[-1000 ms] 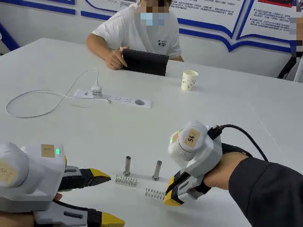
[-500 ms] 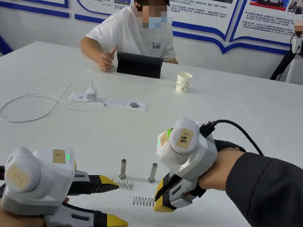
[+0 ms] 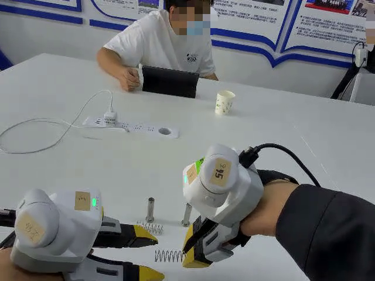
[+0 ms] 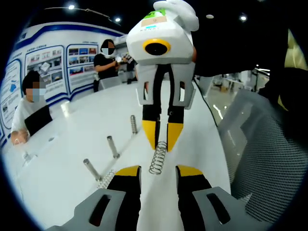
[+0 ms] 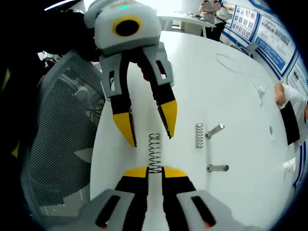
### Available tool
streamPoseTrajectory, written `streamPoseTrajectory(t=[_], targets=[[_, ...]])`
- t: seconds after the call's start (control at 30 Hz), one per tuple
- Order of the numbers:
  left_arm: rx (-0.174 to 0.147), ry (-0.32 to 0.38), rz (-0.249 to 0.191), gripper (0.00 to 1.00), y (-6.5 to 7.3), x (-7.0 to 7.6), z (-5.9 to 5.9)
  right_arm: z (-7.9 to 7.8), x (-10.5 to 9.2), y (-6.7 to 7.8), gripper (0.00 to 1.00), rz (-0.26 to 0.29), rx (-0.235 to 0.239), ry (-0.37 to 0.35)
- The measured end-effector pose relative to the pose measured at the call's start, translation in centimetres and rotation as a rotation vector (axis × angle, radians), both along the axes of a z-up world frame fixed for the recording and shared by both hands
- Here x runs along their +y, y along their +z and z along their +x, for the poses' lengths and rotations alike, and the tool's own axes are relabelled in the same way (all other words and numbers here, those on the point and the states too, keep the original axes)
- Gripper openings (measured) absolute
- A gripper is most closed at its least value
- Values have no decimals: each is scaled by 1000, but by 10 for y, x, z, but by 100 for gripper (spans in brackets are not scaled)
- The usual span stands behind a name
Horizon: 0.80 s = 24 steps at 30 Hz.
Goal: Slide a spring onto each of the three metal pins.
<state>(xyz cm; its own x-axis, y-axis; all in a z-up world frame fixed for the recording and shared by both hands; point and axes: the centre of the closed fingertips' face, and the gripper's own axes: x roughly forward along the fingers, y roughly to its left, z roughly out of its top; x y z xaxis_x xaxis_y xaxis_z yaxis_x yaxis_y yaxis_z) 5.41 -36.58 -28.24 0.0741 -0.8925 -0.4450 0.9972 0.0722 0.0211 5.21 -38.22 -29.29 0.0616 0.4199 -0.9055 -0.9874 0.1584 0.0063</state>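
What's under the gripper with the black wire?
A spring sticks out sideways from the right gripper; its gripped end is covered. The table right below the gripper's body is hidden too.

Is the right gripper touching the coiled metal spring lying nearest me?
Touching. In the right gripper view, the right gripper pinches one end of the coiled metal spring.

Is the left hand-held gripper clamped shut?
No, the left hand-held gripper has its jaws wide apart, either side of a spring.
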Motion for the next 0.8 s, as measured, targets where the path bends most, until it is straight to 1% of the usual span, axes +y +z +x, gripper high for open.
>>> streamPoseTrajectory(t=[0.1, 0.17, 0.37, 0.47, 0.7, 0.8], targets=[[-7, -12, 4, 24, 0, -1, -2, -2, 3, 2, 11, 0, -1, 13], [-16, -19, 7, 22, 0, -2, -3, -4, 4, 2, 11, -3, -2, 22], [-27, -34, 6, 17, 1, -3, -5, -6, 6, 3, 11, -4, -2, 36], [-39, -40, 10, 13, 0, -4, -6, -7, 6, 3, 11, -6, -1, 42], [-47, -54, 15, 11, 0, -4, -8, -8, 6, 3, 12, -5, -1, 49], [-38, -62, 17, 10, -1, -4, -10, -10, 6, 2, 12, -2, 4, 52]])
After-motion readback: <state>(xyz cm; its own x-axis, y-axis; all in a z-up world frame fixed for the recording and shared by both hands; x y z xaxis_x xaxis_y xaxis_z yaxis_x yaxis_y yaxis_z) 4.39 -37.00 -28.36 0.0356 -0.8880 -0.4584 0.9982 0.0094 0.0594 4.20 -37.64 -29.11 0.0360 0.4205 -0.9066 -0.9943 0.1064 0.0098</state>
